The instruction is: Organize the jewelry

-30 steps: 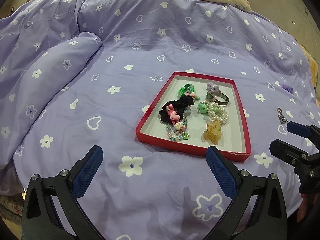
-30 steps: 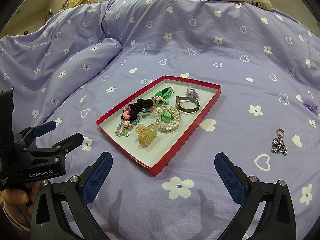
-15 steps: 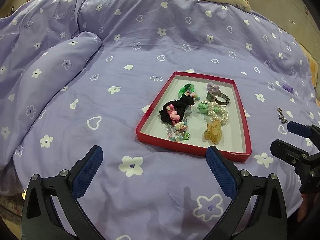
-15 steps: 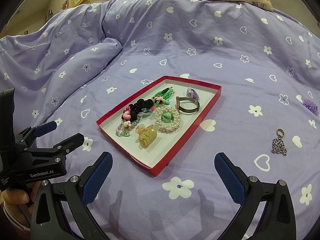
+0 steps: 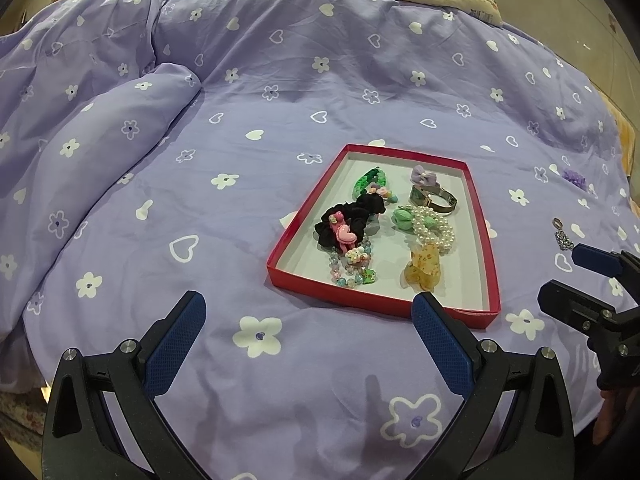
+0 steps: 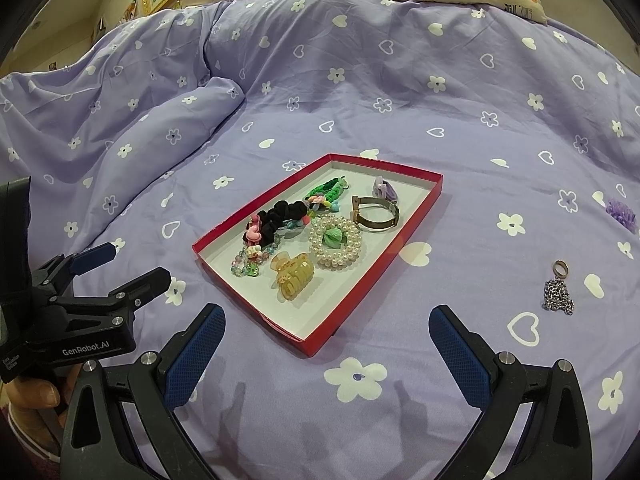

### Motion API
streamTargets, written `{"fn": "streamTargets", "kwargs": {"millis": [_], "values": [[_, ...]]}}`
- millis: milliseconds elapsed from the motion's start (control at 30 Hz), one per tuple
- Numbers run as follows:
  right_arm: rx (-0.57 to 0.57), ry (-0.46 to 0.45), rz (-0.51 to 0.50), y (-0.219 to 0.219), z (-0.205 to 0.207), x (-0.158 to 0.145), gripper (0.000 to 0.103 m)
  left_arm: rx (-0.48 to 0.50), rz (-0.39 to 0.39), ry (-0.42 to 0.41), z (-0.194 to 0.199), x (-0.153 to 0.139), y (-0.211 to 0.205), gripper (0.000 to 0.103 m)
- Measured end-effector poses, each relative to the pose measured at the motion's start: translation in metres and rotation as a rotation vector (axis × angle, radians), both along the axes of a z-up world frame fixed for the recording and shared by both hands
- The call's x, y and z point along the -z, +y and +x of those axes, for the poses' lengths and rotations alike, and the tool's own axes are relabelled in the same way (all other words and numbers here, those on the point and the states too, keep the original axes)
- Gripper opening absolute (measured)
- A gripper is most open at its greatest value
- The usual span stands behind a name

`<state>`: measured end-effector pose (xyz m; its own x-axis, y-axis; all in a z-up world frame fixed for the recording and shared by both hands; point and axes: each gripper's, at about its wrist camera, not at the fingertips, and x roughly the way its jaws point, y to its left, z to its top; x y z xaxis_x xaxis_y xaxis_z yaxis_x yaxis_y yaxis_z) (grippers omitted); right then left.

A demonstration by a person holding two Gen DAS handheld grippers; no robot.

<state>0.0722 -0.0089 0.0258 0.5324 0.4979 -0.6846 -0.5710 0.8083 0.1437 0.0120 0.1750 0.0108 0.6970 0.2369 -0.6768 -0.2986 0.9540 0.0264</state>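
On a lilac floral duvet (image 5: 280, 92), a red tray (image 5: 486, 240) is shown holding hair ties, beads and a watch, while the left gripper (image 5: 308, 312) and right gripper (image 6: 326, 320) are held wide open, empty, just before it.

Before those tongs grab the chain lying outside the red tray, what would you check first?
1. Right tongs open and empty: ok.
2. Left tongs open and empty: ok.
3. Chain in plain sight on the bedspread, nothing over it: ok.
4. Free floor in the tray for it, near corner: ok.
5. Right tongs lined up over the chain: not ok, it lies off to their right.
6. Whether its ring is joined to the chain: cannot tell.
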Motion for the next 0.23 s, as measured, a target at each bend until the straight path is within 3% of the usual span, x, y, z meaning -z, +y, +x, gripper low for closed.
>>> {"fn": "streamTargets", "kwargs": {"millis": [233], "values": [[0.001,0.023,0.000,-0.0010,0.0081,0.0046,0.103,0.018,-0.009,0.015,0.0046,0.0044,-0.0047,0.103]]}}
